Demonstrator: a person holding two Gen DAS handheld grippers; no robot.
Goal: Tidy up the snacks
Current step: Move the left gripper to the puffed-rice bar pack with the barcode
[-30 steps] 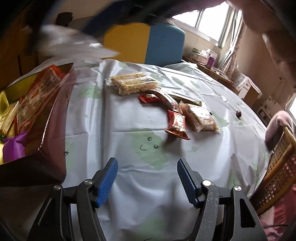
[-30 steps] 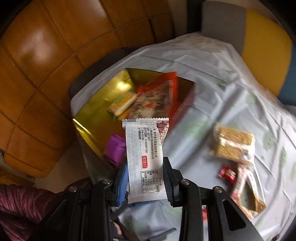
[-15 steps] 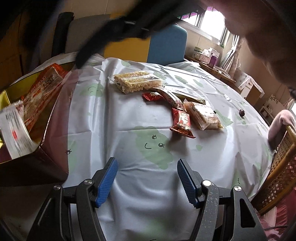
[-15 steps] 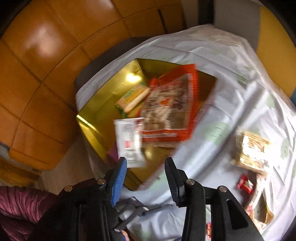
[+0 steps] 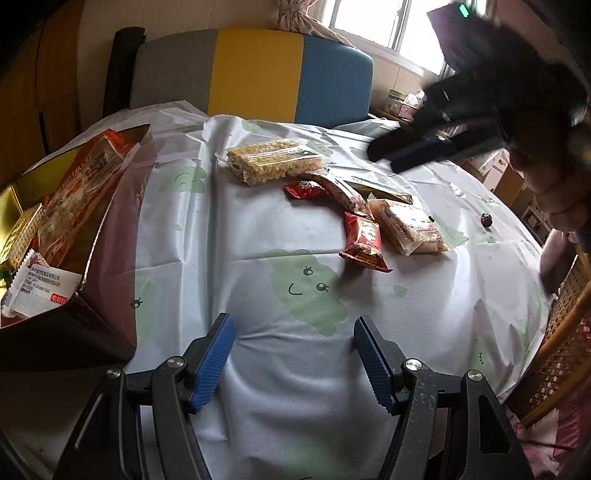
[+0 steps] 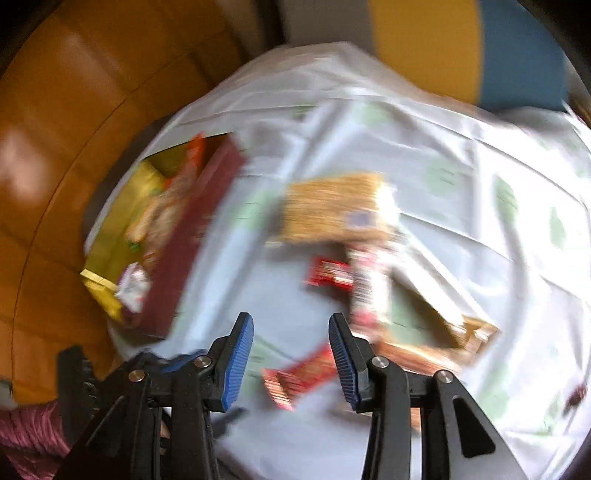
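1. Round table (image 5: 229,236) under a pale blue cloth (image 5: 258,295) printed with green smiling blobs; creased, draped over the rim.
2. Behind it, a chair back (image 5: 255,70) in grey, yellow and blue panels; bright window (image 5: 373,18) upper right; wicker chair (image 5: 565,332) at the right rim; orange wooden flooring (image 6: 55,110) below the table's left side.
3. Open box (image 5: 110,229), dark red outside and gold inside, at the left rim. Contents: large orange packet (image 5: 81,184) leaning on its wall, white wrapper with printed label (image 5: 40,291) at the near end, yellowish biscuit pack (image 5: 20,232) beside it.
4. Loose snacks mid-table, well apart from the box: puffed-grain bar (image 5: 273,164), small red wrapper (image 5: 304,190), long striped stick (image 5: 341,192), red sachet (image 5: 364,240), clear-wrapped wafer (image 5: 406,225); single dark round sweet (image 5: 485,219) farther right.
5. Bare cloth between box and snacks, and across the whole near side.
6. Left hand-held gripper (image 5: 293,363): spread wide, empty, hanging over the near cloth.
7. Right hand-held gripper (image 6: 291,363): jaws parted after just widening, nothing between them; over the snack cluster, view heavily blurred, probably a red sachet below.
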